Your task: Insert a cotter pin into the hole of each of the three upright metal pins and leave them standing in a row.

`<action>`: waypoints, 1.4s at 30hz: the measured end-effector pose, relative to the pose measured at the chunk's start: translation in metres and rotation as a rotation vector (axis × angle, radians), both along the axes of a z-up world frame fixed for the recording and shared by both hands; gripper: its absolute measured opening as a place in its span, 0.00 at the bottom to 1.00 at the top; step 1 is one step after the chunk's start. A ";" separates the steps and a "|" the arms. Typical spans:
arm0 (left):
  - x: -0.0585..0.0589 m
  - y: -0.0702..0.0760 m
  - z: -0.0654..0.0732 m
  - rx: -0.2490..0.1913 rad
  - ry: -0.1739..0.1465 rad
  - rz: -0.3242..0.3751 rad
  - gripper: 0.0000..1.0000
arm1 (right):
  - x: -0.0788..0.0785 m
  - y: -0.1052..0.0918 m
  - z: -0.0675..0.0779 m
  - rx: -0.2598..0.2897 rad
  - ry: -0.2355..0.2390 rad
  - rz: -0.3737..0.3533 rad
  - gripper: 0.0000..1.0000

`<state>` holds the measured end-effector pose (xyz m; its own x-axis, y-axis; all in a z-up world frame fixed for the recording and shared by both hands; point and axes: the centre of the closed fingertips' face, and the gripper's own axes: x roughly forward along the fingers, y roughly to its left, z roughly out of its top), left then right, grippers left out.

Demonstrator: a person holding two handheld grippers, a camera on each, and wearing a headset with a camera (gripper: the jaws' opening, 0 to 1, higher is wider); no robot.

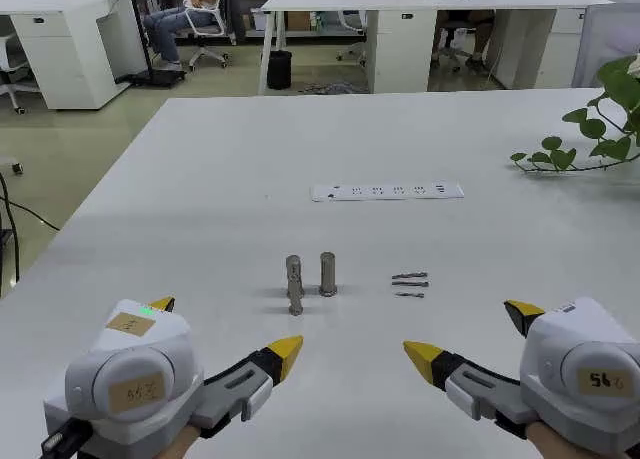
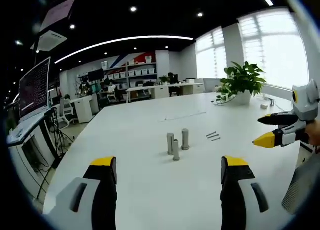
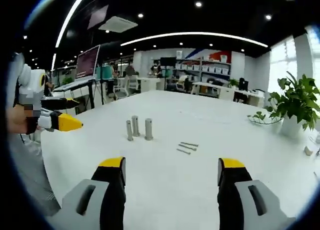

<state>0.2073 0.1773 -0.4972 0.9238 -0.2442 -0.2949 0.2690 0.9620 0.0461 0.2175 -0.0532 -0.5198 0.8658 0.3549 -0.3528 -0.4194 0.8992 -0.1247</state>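
I am holding both tools low in the frame, well apart from the parts. My left tool point(image 1: 225, 325) is standing released, its jaws spread with nothing between them. My right tool point(image 1: 471, 332) is gaping the same way, empty. Bare worktop point(image 1: 250, 149) is lying open between the tools and the parts, and more is stretching behind them to the far edge near the top. The left edge is slanting down the left side.

At centre frame I am counting three metal pins point(image 1: 328, 274), all upright and close together. Two are standing side by side, and the third is just in front of the left one, overlapping it. To their right, apart, three cotter pins point(image 1: 410, 284) are lying flat, one below another.

One power strip point(image 1: 388, 191) is lying farther back. One plant point(image 1: 612, 84) is getting cut off at the right edge. I am finding the pins' holes too small to make out.
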 end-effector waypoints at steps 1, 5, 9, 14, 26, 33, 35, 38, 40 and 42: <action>0.000 -0.001 0.001 -0.003 -0.006 -0.002 0.94 | 0.000 0.000 0.000 -0.004 -0.002 -0.001 0.77; 0.000 -0.002 0.004 -0.004 -0.018 -0.006 0.94 | 0.000 -0.002 0.001 -0.003 -0.008 -0.007 0.81; 0.000 -0.003 0.003 0.000 -0.018 -0.009 0.94 | 0.000 -0.004 0.000 0.014 0.004 -0.019 0.82; 0.001 -0.003 0.004 0.003 -0.022 -0.009 0.94 | 0.001 -0.003 0.003 0.019 -0.017 -0.014 0.84; 0.001 0.000 0.003 0.009 -0.019 -0.004 0.92 | 0.003 -0.001 0.004 0.032 -0.018 -0.010 0.89; 0.000 -0.001 0.002 0.021 -0.015 -0.012 0.92 | 0.002 0.003 0.004 0.012 -0.023 0.010 0.90; 0.000 -0.002 0.001 0.021 -0.013 -0.014 0.92 | 0.002 0.005 0.005 0.019 -0.028 0.015 0.90; 0.001 -0.002 0.001 0.020 -0.015 -0.016 0.92 | 0.001 0.004 0.003 0.012 -0.021 0.016 0.90; 0.001 -0.002 0.002 0.020 -0.018 -0.017 0.92 | 0.001 0.004 0.003 0.019 -0.017 0.015 0.89; 0.001 -0.003 0.002 0.022 -0.018 -0.020 0.92 | 0.001 0.005 0.003 0.021 -0.015 0.015 0.88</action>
